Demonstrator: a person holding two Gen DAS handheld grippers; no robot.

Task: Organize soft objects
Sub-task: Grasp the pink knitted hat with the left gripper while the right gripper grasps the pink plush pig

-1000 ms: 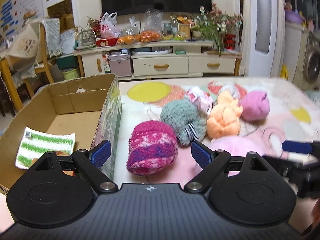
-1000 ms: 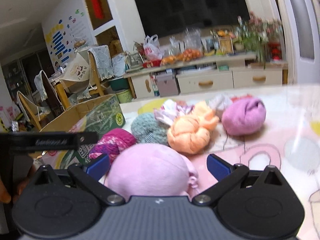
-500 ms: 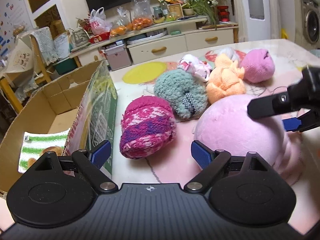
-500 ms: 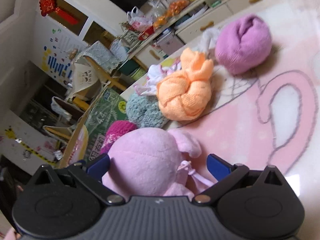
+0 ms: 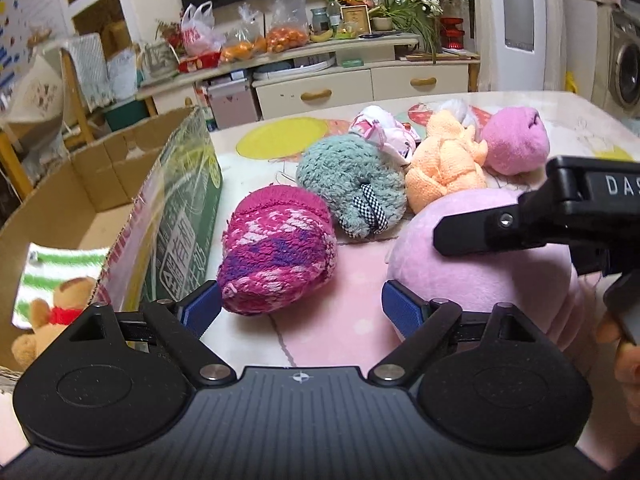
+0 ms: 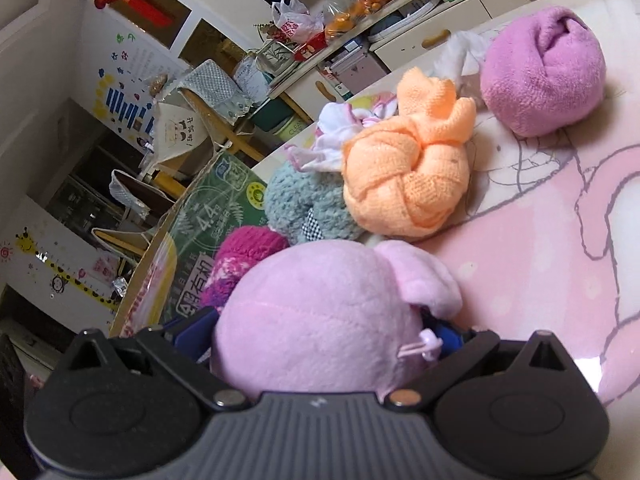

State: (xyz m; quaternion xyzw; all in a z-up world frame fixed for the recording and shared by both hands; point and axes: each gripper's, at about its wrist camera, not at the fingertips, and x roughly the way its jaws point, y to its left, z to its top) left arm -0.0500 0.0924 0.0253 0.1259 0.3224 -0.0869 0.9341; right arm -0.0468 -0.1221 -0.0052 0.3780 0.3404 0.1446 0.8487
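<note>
The right tongs [image 6: 320, 334] clamp the pink plush toy [image 6: 320, 312] on the tabletop [image 6: 540, 248], while the left tongs [image 5: 300, 308] gape empty.

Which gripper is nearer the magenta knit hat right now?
Left. The left gripper is open right in front of the magenta knit hat; the right gripper clamps the pink plush beside it.

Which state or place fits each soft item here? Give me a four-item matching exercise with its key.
Things:
1. pale pink plush toy
2. magenta knitted hat
3. striped green cloth
4. orange knotted towel

Places or states:
A. lying inside the cardboard box
B. clamped in the right gripper
C. on the table beside the box's green wall, ahead of the open left gripper
D. between the teal fuzzy bundle and the purple ball

Pairs: 1-B, 2-C, 3-A, 4-D
</note>
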